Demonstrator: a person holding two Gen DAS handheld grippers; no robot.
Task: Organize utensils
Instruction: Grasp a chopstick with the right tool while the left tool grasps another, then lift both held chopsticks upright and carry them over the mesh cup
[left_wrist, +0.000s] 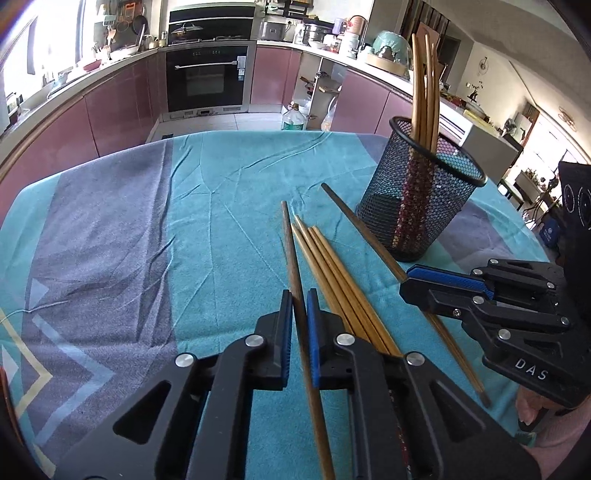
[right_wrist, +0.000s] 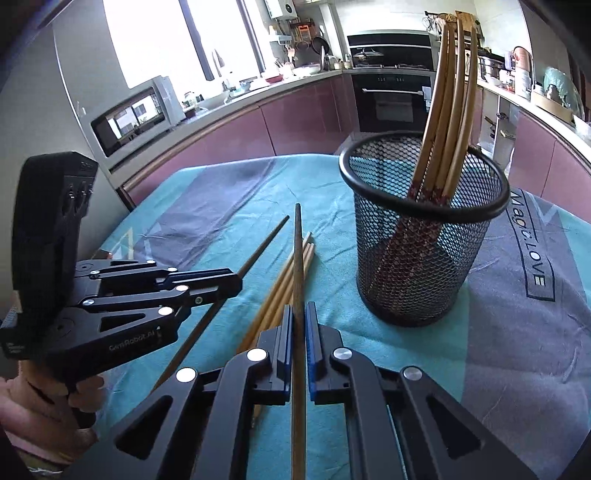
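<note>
left gripper (left_wrist: 300, 295) clamping dark chopstick (left_wrist: 291, 258) | right gripper (right_wrist: 300, 308) clamping second dark chopstick (right_wrist: 297, 258) | risk: long sticks pivoting in pads, missing mesh holder (right_wrist: 424, 236) rim

Oven (left_wrist: 207, 77), microwave (right_wrist: 136, 114) — purple cabinets (left_wrist: 114, 110)

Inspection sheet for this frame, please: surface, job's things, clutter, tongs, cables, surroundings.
Surface: table under a wrinkled teal and grey cloth.
Job's things: mesh holder upright, light chopsticks standing in it; loose light chopsticks lying on the cloth.
Clutter: nothing seen.
Tongs: left tongs shut on a dark chopstick; right tongs shut on another dark chopstick.
Cables: nothing seen.
Surroundings: kitchen, oven, pink cabinets, crowded counters.
</note>
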